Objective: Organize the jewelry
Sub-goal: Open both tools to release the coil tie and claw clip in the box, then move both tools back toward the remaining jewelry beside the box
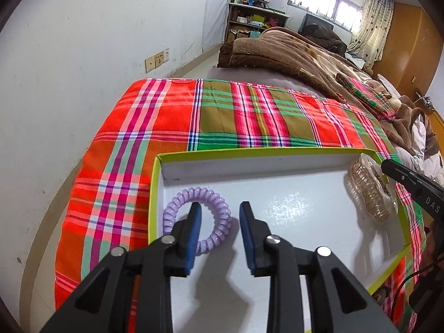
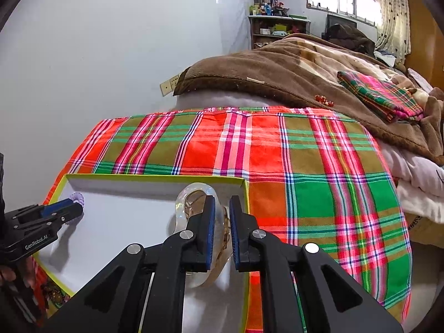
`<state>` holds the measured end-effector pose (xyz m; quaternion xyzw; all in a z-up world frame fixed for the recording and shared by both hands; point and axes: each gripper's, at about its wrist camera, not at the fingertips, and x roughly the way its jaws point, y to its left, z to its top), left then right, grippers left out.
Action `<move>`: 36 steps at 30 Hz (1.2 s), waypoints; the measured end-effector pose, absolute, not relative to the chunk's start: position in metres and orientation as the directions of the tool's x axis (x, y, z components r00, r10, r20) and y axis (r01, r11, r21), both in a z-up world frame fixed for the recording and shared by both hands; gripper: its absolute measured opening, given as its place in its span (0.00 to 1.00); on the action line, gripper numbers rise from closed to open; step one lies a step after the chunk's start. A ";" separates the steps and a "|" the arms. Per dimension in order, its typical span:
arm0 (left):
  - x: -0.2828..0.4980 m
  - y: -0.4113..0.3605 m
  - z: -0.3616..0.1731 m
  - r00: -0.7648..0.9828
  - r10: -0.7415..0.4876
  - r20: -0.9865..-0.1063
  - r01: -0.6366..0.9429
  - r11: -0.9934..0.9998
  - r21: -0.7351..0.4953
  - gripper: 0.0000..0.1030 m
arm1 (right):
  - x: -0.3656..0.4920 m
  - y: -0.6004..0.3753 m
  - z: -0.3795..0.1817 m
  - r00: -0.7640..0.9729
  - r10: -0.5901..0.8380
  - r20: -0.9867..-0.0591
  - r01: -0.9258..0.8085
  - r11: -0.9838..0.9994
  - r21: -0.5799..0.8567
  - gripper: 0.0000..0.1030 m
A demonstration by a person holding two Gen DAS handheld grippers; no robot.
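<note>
Left gripper point(image 1: 220, 229) parted, empty; purple coil hair tie point(image 1: 197, 219) flat in white tray point(image 1: 277, 163), ringing left fingertip. Lift straight up, avoid snagging coil. Right gripper point(image 2: 221, 229) nearly together, seemingly clamping clear-gold hair claw point(image 2: 191, 202) at tray's right wall; release gently.

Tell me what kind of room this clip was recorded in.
Most likely a lived-in bedroom: a bed under a plaid sheet with a brown fleece blanket on it, a cluttered shelf unit against the far wall, and a curtained window.
</note>
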<state>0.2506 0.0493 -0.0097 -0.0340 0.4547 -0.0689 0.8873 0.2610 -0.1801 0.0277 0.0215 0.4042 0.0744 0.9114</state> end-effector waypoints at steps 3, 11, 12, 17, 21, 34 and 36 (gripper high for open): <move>0.250 0.050 -0.009 0.579 -0.151 -0.801 0.087 0.989 -0.123 0.34 | 0.261 -0.180 0.028 0.663 0.151 -0.733 -0.116 0.988 0.099 0.14; 0.237 0.050 0.000 0.590 -0.167 -0.790 0.096 0.986 -0.136 0.44 | 0.251 -0.181 0.035 0.682 0.157 -0.714 -0.128 0.987 0.096 0.32; 0.235 0.050 0.002 0.593 -0.167 -0.787 0.095 0.986 -0.138 0.45 | 0.249 -0.180 0.037 0.687 0.157 -0.710 -0.129 0.987 0.094 0.34; 0.217 0.054 0.014 0.607 -0.187 -0.772 0.105 0.982 -0.156 0.49 | 0.234 -0.182 0.046 0.701 0.169 -0.692 -0.132 0.985 0.107 0.35; 0.201 0.057 0.022 0.615 -0.187 -0.766 0.099 0.982 -0.161 0.50 | 0.216 -0.183 0.053 0.710 0.192 -0.677 -0.144 0.981 0.127 0.35; 0.135 0.083 0.023 0.629 -0.200 -0.751 0.071 0.977 -0.201 0.72 | 0.142 -0.175 0.046 0.665 0.308 -0.681 -0.258 0.950 0.177 0.35; 0.126 0.085 0.021 0.618 -0.215 -0.756 0.075 0.974 -0.216 0.73 | 0.134 -0.171 0.040 0.645 0.329 -0.690 -0.285 0.941 0.182 0.36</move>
